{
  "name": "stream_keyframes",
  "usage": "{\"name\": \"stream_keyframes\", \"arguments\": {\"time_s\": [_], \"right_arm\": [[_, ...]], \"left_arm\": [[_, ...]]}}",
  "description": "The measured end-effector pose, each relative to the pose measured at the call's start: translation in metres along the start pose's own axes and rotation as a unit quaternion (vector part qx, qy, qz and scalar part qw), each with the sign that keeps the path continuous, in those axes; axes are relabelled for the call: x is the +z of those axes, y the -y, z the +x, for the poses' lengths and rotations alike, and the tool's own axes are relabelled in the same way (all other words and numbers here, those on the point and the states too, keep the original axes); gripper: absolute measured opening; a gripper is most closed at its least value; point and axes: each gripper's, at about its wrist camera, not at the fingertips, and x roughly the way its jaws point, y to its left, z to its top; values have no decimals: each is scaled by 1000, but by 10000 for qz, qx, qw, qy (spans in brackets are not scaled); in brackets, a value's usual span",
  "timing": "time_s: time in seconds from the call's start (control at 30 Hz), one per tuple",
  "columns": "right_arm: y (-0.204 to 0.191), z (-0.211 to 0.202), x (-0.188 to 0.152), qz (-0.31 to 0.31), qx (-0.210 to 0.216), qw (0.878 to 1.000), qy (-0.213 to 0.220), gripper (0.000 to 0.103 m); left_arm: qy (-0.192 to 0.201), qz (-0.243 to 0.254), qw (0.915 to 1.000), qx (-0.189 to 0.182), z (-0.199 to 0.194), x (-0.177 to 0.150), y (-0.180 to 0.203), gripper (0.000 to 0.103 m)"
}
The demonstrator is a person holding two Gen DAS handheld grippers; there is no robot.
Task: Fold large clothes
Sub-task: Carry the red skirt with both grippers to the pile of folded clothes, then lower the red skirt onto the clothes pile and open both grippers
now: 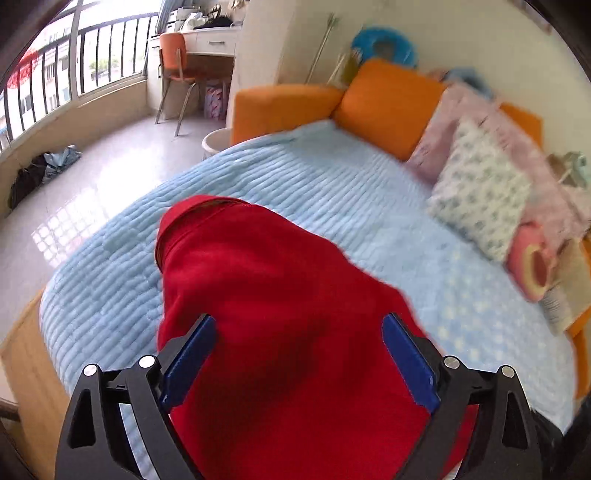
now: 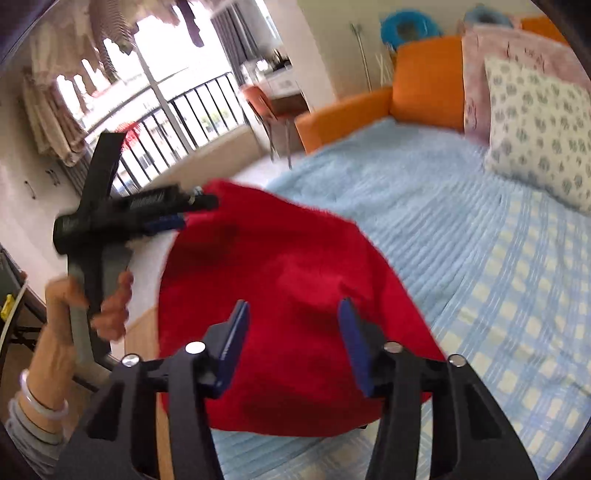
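The red garment (image 1: 280, 332) runs past the bottom edge of the left wrist view, its lower end unseen. At centre left of the right wrist view, the left gripper (image 2: 184, 212) is motion-blurred, its fingertips hidden against the cloth. The pillows (image 1: 480, 192) at right are smeared; items on the desk (image 1: 207, 26) at top are too small to identify.
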Motion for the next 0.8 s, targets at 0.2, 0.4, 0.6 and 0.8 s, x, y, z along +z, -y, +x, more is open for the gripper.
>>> {"name": "stream_keyframes", "arguments": {"time_s": [0.2,0.4,0.6,0.8], "right_arm": [[23,45,-48,190,32,9997,-161,47],[31,62,-65,451,214,9987,126,47],[33,66,-56,437,250,9987,1,48],[9,15,-36,-166,-129,9998,45,54]], "left_arm": [[-230,124,9989,393,52,16,-18,95],[-321,227,9975,582,108,5,-26,100],[-260,224,9968,721,103,5,-28,99],[599,373,9961,534,2,-28,-8,96]]}}
